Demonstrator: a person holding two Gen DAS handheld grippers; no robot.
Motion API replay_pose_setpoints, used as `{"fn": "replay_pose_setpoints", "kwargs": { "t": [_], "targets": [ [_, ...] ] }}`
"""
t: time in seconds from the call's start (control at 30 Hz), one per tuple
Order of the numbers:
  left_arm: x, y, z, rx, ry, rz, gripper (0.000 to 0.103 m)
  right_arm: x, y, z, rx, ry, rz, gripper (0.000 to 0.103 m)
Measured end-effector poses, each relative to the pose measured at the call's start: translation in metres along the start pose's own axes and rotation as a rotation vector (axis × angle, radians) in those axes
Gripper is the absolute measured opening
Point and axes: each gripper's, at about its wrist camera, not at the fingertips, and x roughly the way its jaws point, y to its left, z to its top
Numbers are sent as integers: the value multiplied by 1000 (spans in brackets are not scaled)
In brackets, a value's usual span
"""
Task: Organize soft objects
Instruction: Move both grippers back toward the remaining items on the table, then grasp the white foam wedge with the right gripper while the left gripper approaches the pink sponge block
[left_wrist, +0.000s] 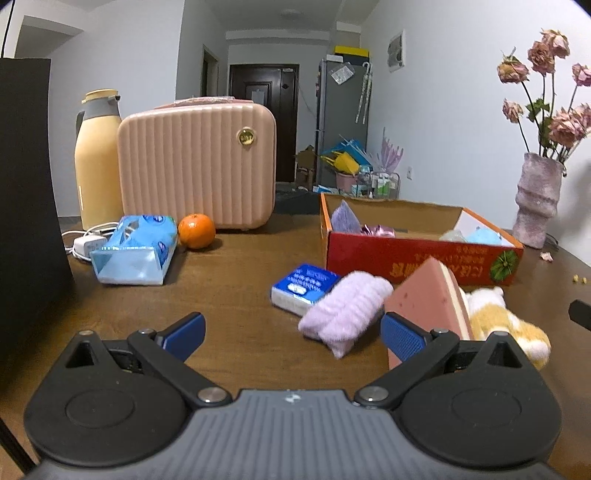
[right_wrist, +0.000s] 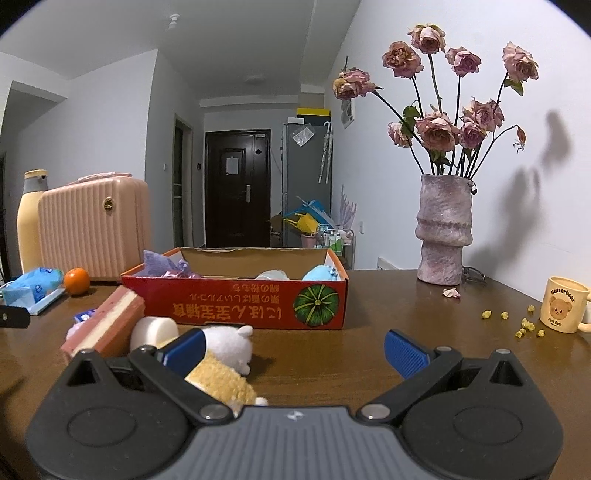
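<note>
With both grippers, left (left_wrist: 291, 334) and right (right_wrist: 293, 349), held open, the light, squashy plush toy (right_wrist: 225, 360) is best pinched mid-body.

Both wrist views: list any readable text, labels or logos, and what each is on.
"Butterbear": cream mug, above a bear picture; the small line under the bear is too blurred to read.
Yellow characters, upside down: front of the red box, beside a green pumpkin picture; not legible.
White print: small blue packet; too small to read.
Oval logos: light blue tissue pack; blurred.
Gold badge: pink case; unreadable.
</note>
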Motion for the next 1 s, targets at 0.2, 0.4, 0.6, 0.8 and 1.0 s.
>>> {"fn": "replay_pose_setpoints", "kwargs": {
  "t": [0.2,0.4,0.6,0.8,1.0],
  "targets": [
    [-9,-1,-9,21,26,-16,103,-7,5,-4,-14,17,18,103],
    [-9,-2,-12,30,45,-23,103,-9,16,-6,-34,46,84,103],
    [-8,-1,-14,39,66,-49,103,-9,46,-10,-80,86,146,103],
    [-7,7,-17,53,81,-55,103,-3,84,-17,-174,153,219,100],
    [-5,25,-18,49,95,-43,103,7,104,-17,-181,216,291,94]
  ]
}}
